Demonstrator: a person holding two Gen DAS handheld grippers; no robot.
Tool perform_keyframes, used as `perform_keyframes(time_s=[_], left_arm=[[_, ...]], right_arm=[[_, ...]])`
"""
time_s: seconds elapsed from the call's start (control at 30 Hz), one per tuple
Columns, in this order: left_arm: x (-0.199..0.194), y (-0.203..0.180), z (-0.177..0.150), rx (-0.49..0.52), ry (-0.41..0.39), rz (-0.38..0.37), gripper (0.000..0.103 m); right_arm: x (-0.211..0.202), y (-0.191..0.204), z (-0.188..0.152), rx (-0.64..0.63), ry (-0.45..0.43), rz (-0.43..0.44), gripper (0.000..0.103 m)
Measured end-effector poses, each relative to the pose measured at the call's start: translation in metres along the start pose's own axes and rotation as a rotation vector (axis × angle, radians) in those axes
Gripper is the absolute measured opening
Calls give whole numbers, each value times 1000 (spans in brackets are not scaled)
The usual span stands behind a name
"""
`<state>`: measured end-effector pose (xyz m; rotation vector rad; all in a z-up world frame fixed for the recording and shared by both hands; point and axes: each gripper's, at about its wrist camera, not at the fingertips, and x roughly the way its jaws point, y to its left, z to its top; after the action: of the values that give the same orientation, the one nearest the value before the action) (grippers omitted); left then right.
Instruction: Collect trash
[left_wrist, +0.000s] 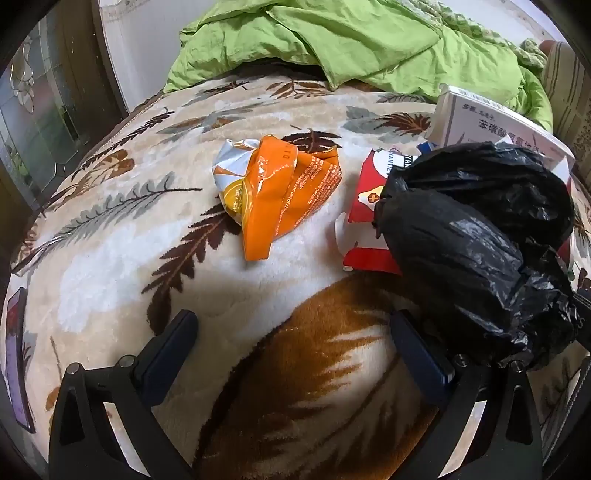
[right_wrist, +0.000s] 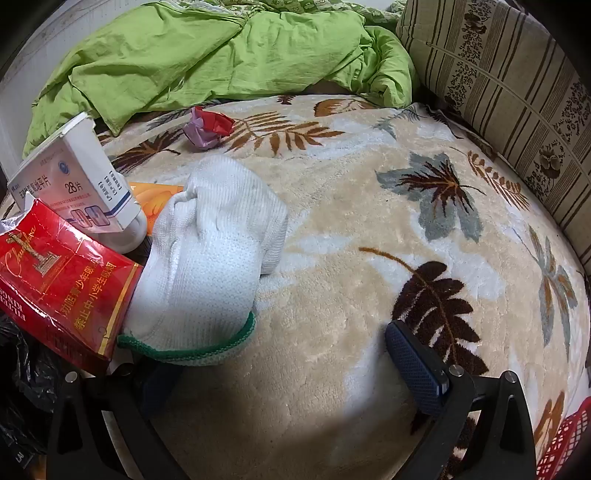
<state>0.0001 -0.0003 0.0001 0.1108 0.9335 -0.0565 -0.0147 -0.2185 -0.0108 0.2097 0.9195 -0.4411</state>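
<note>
Left claw (left_wrist: 291, 332) and right claw (right_wrist: 295, 343) both spread wide, empty, over leaf-print blanket (left_wrist: 110, 236). Crumpled orange wrapper (left_wrist: 277, 192) at 12 o'clock; black bag (left_wrist: 480, 251) at 2.

Both wrist views angled steeply down, close over leaf-patterned blanket (left_wrist: 110, 266); shared: white medicine box (right_wrist: 74, 184), green duvet (left_wrist: 332, 40)

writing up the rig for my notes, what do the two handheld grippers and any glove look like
Both the left gripper and right gripper have glossy black angular frames with silver pivot bolts. Their jaws carry dark navy rectangular pads; the right one's shows a fine dotted texture. A white knitted glove with a green-trimmed cuff appears in the right wrist view. No cables visible.
</note>
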Motion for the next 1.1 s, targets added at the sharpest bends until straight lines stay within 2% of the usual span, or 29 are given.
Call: perform_keyframes(time_s=[0.1, 0.13, 0.17, 0.2, 0.23, 0.3, 0.37, 0.47, 0.5, 0.63, 0.77, 0.9, 1.0, 1.1], left_arm=[[-1, -3, 2, 17, -17, 14, 103], [-8, -6, -2, 32, -50, 31, 103], [-13, -3, -7, 29, -70, 13, 103], [-10, 1, -3, 28, -45, -11, 103], [-12, 5, -3, 16, -39, -32, 103], [-23, -2, -7, 10, -46, -23, 103], [-27, 2, -8, 0, -33, -44, 103], [-48, 4, -17, -7, -76, -59, 103], [-54, 7, -19, -10, -89, -67, 103], [-93, 3, -31, 0, -169, -83, 103], [-139, -1, -49, 58, -264, -95, 103], [-174, 3, -74, 80, -356, -107, 103], [-188, 2, -89, 99, -378, -88, 103], [-193, 6, -99, 93, -399, -76, 103]], right_arm=[[0, 0, 0, -1, -5, -2, 102], [0, 2, 0, -7, -3, -11, 102], [1, 4, -1, -20, -2, -29, 102], [0, 4, -2, -27, -5, -37, 102], [0, 1, -3, -22, 0, -26, 102], [0, -8, 0, -13, 35, 30, 102], [-6, -6, 9, -80, 101, 81, 102], [-23, -12, 4, -191, 173, 144, 102], [-31, -15, 0, -198, 167, 153, 102], [-88, -27, -21, -203, 68, 204, 102], [-147, -36, -52, -216, -84, 261, 102], [-178, -40, -78, -206, -156, 340, 102], [-196, -38, -98, -224, -233, 288, 102], [-203, -43, -101, -205, -282, 247, 102]])
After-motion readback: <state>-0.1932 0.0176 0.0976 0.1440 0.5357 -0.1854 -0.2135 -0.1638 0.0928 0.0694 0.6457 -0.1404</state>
